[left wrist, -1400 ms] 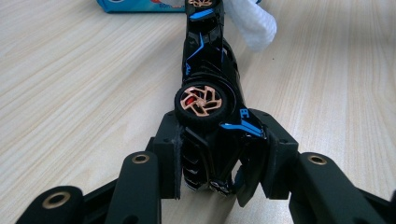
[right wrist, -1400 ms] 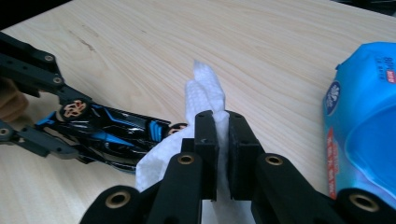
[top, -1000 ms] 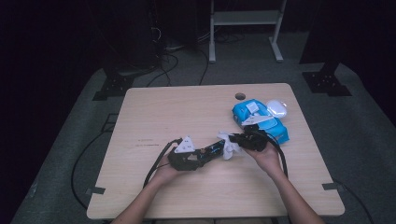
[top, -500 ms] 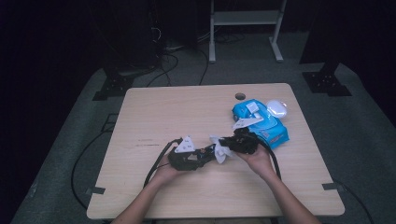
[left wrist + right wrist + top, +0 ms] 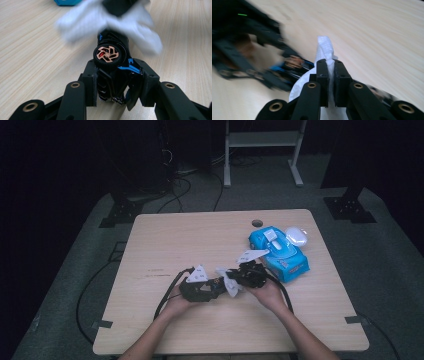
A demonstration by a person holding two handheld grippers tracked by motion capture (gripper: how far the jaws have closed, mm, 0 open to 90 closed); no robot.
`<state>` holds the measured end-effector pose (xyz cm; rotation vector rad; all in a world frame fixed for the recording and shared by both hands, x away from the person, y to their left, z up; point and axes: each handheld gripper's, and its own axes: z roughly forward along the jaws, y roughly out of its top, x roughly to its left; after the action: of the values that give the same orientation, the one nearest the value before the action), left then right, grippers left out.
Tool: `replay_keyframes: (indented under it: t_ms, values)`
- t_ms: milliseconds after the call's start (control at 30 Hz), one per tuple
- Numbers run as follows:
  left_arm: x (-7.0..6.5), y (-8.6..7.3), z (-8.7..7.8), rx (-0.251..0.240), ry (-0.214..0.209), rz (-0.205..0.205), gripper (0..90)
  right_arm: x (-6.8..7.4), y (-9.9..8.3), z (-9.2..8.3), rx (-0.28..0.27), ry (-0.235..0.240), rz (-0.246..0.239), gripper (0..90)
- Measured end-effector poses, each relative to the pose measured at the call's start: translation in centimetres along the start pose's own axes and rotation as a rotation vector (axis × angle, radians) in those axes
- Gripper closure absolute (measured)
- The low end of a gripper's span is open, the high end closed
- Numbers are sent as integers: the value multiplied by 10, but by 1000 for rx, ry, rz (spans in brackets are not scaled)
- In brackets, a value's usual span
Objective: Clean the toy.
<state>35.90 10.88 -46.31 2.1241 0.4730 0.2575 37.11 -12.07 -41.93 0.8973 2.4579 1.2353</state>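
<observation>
— Two grippers meet near the wipes pack (image 5: 279, 251); what does each one hold?
— Left gripper (image 5: 117, 82) pinches a black toy car (image 5: 112, 62), copper wheel up. Right gripper (image 5: 331, 75) is pressed together on a white wipe (image 5: 325, 47).
— Where's the car relative to the pack?
— Below and left of it, over the table (image 5: 165, 240), with the wipe lying against the car's far end.
</observation>
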Motion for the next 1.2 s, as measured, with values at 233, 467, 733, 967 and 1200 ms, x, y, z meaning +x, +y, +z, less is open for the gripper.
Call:
replay_keyframes:
  t_ms: [233,467,733,967,1200]
  values:
    - [2,2,-2,16,11,24,580,-30,-12,-18,-12,-93,61,842]
    - [7,2,-2,19,-1,25,579,2,3,4,-3,27,-1,842]
    - [10,-1,-6,21,5,26,579,29,17,28,-11,168,-34,841]
    - [13,-1,-8,27,23,54,579,-6,10,10,-3,6,-7,841]
    - [20,-3,-11,5,34,41,556,-23,2,2,-6,-9,25,841]
